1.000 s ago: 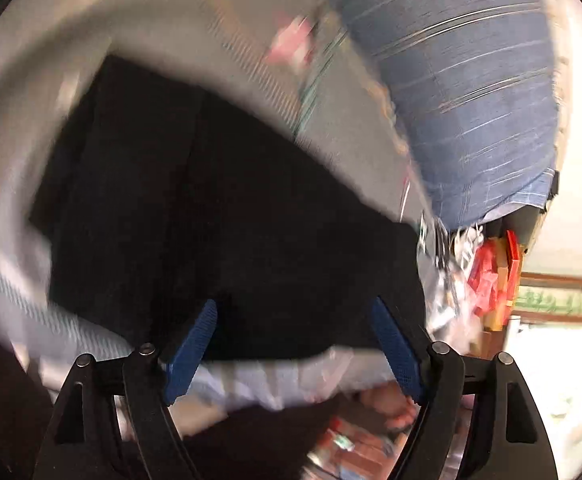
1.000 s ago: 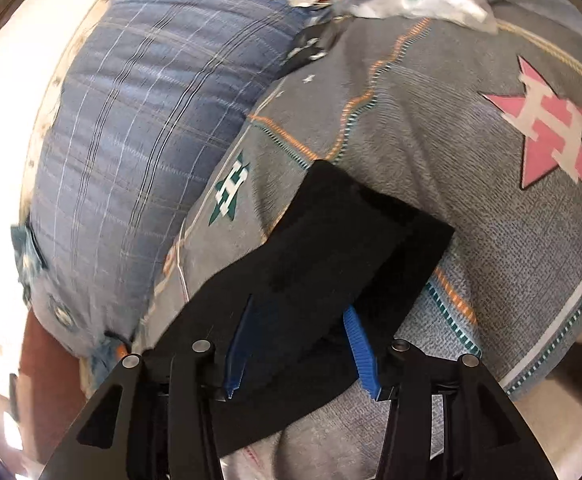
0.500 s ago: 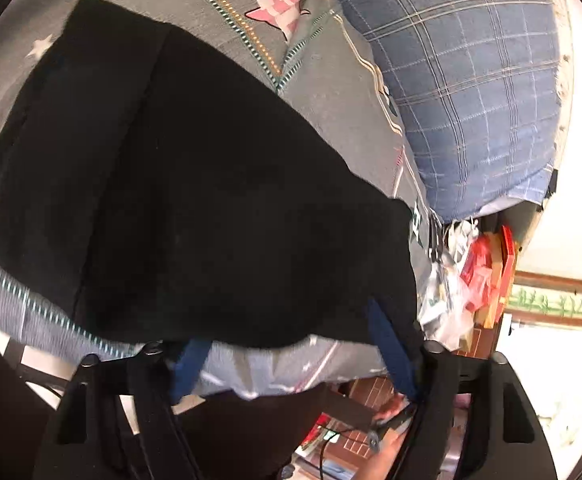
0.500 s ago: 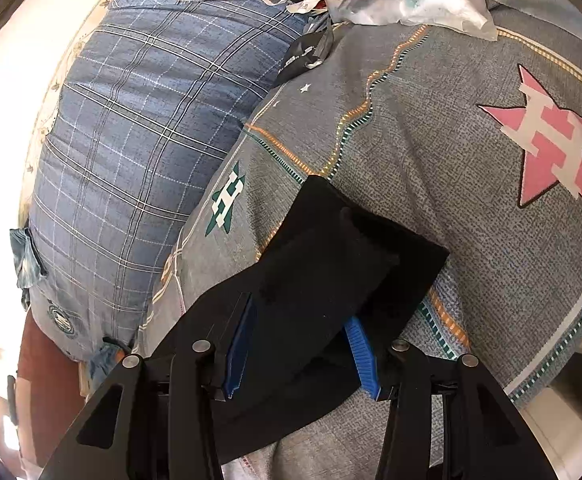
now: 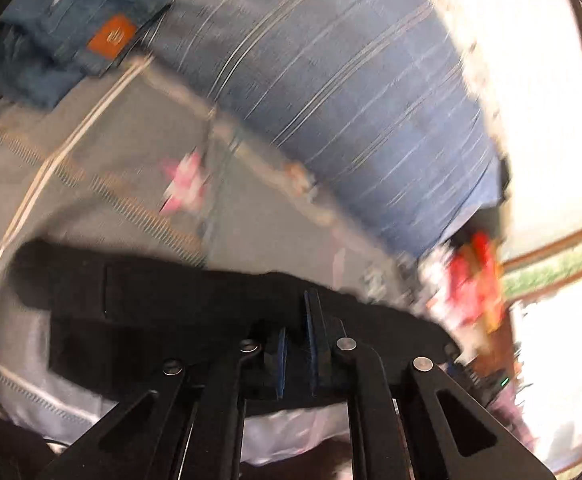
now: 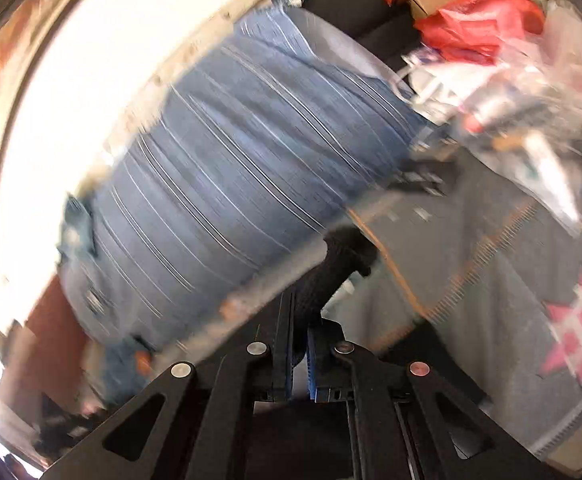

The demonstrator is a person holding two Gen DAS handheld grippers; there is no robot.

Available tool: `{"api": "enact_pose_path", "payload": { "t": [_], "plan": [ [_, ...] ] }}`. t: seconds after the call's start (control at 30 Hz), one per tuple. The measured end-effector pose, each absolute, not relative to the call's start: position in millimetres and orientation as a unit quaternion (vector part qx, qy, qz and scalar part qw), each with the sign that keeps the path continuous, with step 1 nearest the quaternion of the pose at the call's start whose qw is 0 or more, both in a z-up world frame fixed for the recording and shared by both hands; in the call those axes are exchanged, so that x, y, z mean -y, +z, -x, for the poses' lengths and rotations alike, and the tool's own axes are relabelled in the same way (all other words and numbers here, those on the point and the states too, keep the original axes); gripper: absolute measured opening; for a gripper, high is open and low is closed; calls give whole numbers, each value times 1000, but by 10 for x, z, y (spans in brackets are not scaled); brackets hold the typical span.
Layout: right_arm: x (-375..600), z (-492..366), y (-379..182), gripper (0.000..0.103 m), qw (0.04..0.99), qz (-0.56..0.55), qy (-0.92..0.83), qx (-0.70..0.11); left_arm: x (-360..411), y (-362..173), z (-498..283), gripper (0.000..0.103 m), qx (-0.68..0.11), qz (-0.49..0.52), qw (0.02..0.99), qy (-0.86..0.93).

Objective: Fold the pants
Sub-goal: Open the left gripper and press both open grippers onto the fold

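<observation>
The black pants [image 5: 163,304] hang as a wide dark band across the lower part of the left wrist view, lifted off the grey bedspread [image 5: 103,152]. My left gripper [image 5: 297,344] is shut on their near edge, black cloth pinched between its blue pads. In the right wrist view my right gripper [image 6: 299,344] is shut on another part of the pants [image 6: 331,264], a bunched strip of black fabric rising from between the pads. Both views are blurred by motion.
A big blue plaid pillow [image 5: 351,92] lies along the white wall behind the bedspread with pink stars [image 6: 575,332]. Folded blue jeans [image 5: 63,40] with an orange patch sit at the far left. Red bags and clear plastic clutter [image 6: 487,24] pile up beside the pillow.
Both grippers have closed on the black pants and risen, pulling the cloth up off the bedspread. Each wrist has rolled, so the pillow and bed look tilted.
</observation>
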State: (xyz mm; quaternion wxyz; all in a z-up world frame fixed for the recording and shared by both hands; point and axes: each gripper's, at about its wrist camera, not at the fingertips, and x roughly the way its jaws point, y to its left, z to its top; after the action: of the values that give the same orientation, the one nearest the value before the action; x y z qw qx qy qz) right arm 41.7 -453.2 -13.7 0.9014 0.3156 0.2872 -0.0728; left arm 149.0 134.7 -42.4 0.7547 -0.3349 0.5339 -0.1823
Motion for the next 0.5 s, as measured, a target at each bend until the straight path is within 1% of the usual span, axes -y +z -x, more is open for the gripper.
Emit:
{"api": "enact_pose_path", "payload": {
  "t": [0.1,0.17,0.33,0.37,0.4,0.47,0.5],
  "plan": [
    [4555,-319,-751,4,870,-311,-117,-364,-1258,-1115,-1277,7,-626,321,693,-159],
    [4595,-209,-1054,4,853,-332,-129,-381,-1251,-1374,-1187,7,-650,327,670,-147],
    [4628,-95,-1208,5,848,-350,-128,-378,-1375,-1400,-1024,11,-638,323,683,-148],
    [4633,-90,-1213,9,846,-353,-127,-379,-1413,-1351,-975,11,-637,322,683,-154],
    [4633,-88,-1187,9,846,-354,-129,-378,-1441,-1282,-935,12,-634,322,685,-158],
    [4609,-16,-1139,10,849,-354,-130,-371,-1549,-1137,-872,19,-615,318,704,-160],
    [4596,24,-1116,11,850,-352,-132,-368,-1630,-1074,-832,33,-604,319,714,-154]
  ]
}}
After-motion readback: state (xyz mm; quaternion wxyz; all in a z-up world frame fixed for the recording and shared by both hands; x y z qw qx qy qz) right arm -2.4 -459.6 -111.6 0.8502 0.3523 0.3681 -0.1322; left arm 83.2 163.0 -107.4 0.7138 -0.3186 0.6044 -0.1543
